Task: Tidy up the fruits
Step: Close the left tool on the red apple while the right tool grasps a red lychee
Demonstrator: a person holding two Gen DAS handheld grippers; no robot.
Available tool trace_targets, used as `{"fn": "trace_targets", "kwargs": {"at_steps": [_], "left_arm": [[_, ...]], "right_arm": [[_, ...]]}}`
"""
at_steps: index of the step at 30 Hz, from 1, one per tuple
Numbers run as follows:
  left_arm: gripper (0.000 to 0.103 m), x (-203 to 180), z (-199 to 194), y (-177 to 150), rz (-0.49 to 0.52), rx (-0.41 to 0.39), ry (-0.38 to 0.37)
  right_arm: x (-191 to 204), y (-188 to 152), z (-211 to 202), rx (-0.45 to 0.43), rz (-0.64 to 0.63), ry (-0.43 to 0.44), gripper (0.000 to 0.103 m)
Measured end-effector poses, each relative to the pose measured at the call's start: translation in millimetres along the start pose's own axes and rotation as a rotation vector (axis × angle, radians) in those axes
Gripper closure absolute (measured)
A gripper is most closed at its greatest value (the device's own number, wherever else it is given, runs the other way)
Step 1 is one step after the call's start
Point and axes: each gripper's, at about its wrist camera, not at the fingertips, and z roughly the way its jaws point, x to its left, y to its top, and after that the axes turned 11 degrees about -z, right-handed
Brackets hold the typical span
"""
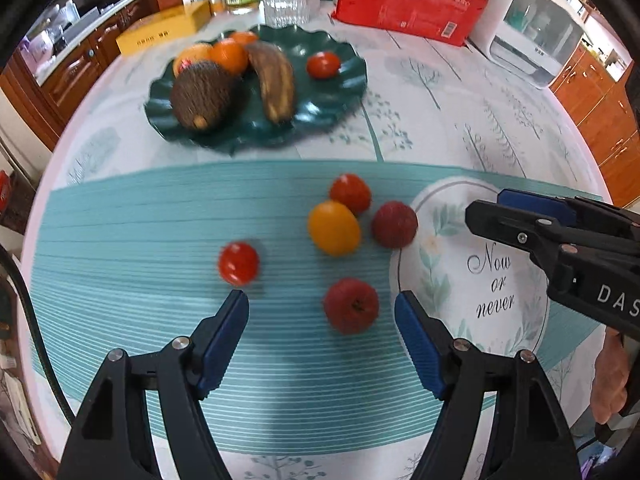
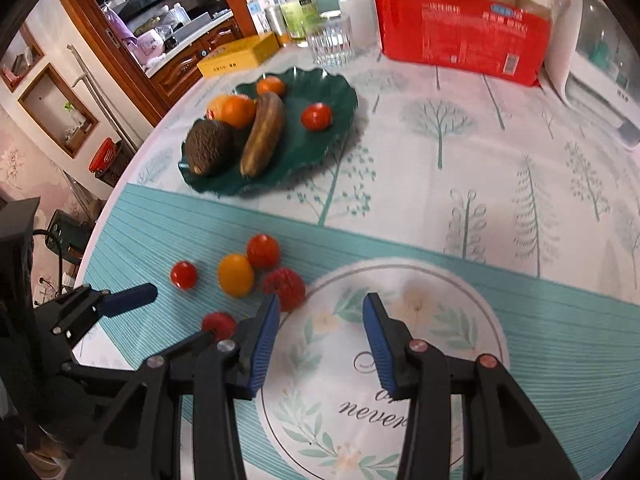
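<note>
Fruit lies loose on the teal mat (image 1: pixel 160 232) in front of you: a small red apple (image 1: pixel 351 306) with its stem dimple facing up and toward you, a yellow-orange fruit (image 1: pixel 334 227) whose long axis runs from upper left to lower right, a dark red fruit (image 1: pixel 394 224) touching the rim of the white printed circle (image 1: pixel 492 280), and two red tomatoes (image 1: pixel 350 193) (image 1: pixel 239 263).

Your left gripper (image 1: pixel 322 304) has its jaws wide apart with nothing clamped; the apple sits between the blue pads, nearer the right one, and one tomato lies just beyond the left fingertip. Your right gripper (image 2: pixel 320 306) is also apart and empty, hanging over the white circle, with the dark red fruit (image 2: pixel 285 288) just beside its left pad.

Toward the table's far edge, the green scalloped plate (image 1: pixel 344 80) carries a browned banana (image 1: pixel 276 80) pointing toward you, a rough brown fruit (image 1: pixel 202 96), oranges (image 1: pixel 228 56) and another tomato (image 1: pixel 323 65). Behind it stand a glass (image 1: pixel 286 2), a yellow box (image 1: pixel 164 28) and a red package (image 1: pixel 412 4).
</note>
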Motion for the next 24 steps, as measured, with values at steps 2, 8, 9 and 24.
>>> {"fn": "trace_targets", "kwargs": {"at_steps": [2, 8, 9, 24], "left_arm": [[0.029, -1.6, 5.5, -3.9, -0.007, 0.003, 0.001], [0.048, -0.1, 21.5, -10.5, -0.047, 0.015, -0.012], [0.049, 1.3, 22.7, -11.2, -0.058, 0.017, -0.021], [0.071, 15.6, 17.4, -17.0, -0.102, -0.018, -0.083]], "right_arm": [[-0.8, -3.7, 4.4, 0.006, -0.001, 0.007, 0.059], [0.4, -9.6, 16.1, 0.023, -0.003, 0.03, 0.059], [0.9, -9.8, 17.8, 0.025, -0.004, 0.034, 0.059], [19.3, 1.9, 49.3, 0.056, -0.063, 0.062, 0.059]]}}
